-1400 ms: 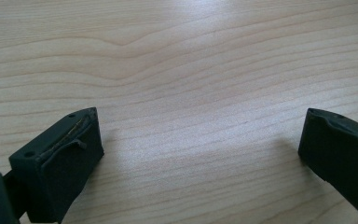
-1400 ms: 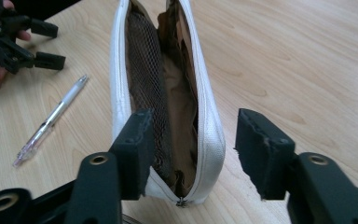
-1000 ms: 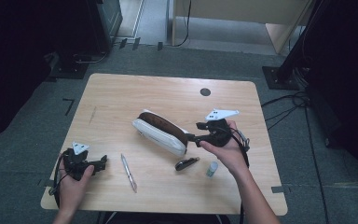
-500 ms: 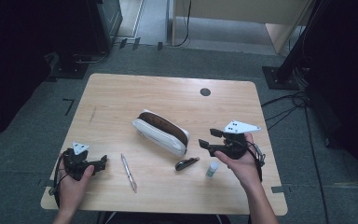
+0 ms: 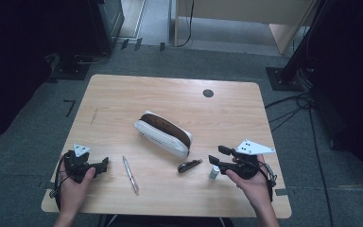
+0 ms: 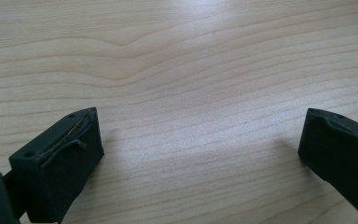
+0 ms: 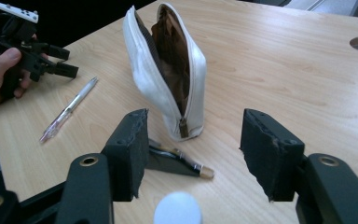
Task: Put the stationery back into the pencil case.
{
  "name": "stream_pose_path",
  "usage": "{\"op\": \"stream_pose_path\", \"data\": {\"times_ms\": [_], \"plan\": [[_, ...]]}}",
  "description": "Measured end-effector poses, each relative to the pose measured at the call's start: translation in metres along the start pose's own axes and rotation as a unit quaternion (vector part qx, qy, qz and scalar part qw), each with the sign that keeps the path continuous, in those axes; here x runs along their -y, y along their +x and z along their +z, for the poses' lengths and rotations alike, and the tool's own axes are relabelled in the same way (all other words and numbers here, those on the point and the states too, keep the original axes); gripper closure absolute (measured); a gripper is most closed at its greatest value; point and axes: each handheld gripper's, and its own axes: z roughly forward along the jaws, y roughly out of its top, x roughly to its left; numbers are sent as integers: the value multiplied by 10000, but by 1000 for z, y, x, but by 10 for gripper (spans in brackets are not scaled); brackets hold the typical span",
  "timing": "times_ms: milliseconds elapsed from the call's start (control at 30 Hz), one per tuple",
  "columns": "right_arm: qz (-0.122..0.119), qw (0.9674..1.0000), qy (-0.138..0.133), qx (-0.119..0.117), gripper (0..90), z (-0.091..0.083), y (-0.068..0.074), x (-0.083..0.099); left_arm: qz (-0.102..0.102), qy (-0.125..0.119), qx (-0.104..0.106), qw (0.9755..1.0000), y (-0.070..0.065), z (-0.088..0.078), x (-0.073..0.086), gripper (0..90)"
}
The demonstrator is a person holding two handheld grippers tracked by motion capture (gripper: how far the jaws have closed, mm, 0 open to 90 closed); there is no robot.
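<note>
A white pencil case lies unzipped at the table's middle, its brown lining showing. Near its right end rest a small dark object and a little white-capped bottle. My right gripper hovers just right of the bottle, pointing left at the case. Its jaws have just been closing, they stand apart, and nothing is pressed between the pads. A clear pen lies at the front left. My left gripper rests open over bare wood left of the pen.
The wooden table has a dark round cable hole at the back right. Dark stands and cables sit on the grey floor around the table. The person's hands come in at the front edge.
My right gripper has drawn back from the case's right end, moving right and toward the front edge, and its jaws stand narrower. The left gripper has kept still.
</note>
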Motion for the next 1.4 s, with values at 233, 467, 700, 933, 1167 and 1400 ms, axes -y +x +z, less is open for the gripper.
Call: {"op": "stream_pose_path", "data": {"times_ms": [233, 467, 700, 933, 1167, 1400], "plan": [[118, 9999, -18, -94, 459, -6, 1, 17, 1, -3, -2, 10000, 0, 0, 0, 0], [179, 9997, -139, -128, 483, -11, 4, 27, 0, -3, -2, 10000, 0, 0, 0, 0], [193, 9995, -157, -188, 496, -9, 5, 38, 12, -1, 14, 10000, 0, 0, 0, 0], [59, 9997, -130, -180, 514, -6, 7, 47, 21, 5, 21, 10000, 0, 0, 0, 0], [36, 9998, -126, -131, 525, -6, 7, 53, 23, 2, 30, 10000, -1, 0, 0, 0], [-56, 9999, -117, -54, 570, -3, 8, 56, 25, -1, 34, 10000, -1, 0, 0, 0]]}}
